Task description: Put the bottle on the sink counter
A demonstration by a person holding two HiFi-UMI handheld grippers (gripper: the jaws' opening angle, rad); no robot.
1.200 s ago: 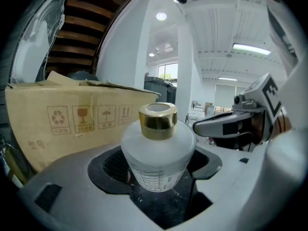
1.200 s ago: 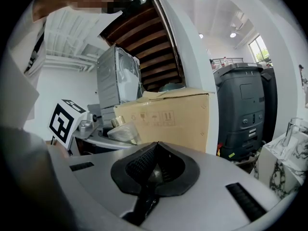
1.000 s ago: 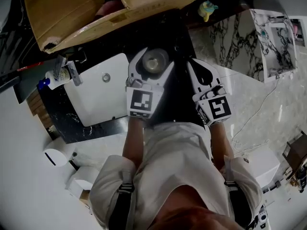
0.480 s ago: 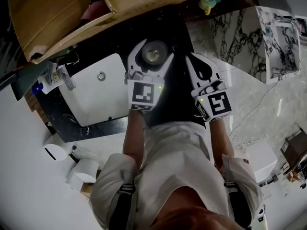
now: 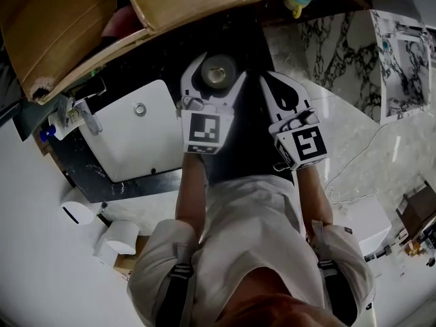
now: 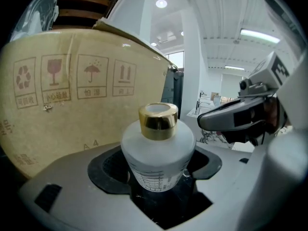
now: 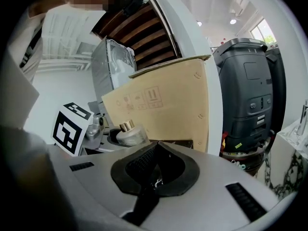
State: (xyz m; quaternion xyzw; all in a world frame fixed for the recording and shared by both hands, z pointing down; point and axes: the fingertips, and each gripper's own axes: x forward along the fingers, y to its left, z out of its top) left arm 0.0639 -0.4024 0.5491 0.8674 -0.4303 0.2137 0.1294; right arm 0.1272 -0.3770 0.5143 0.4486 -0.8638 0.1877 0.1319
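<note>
We've got the left tool [image 5: 216, 70] clamped on the frosted white round bottle with gold cap [image 6: 157, 153], upright for carrying, right of the black marbled tabletop [image 5: 85, 172], and the right tool [image 7: 156, 170] closed, empty.

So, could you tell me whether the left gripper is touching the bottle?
Touching: the left gripper view shows the left gripper clamped on both sides of the bottle.
</note>
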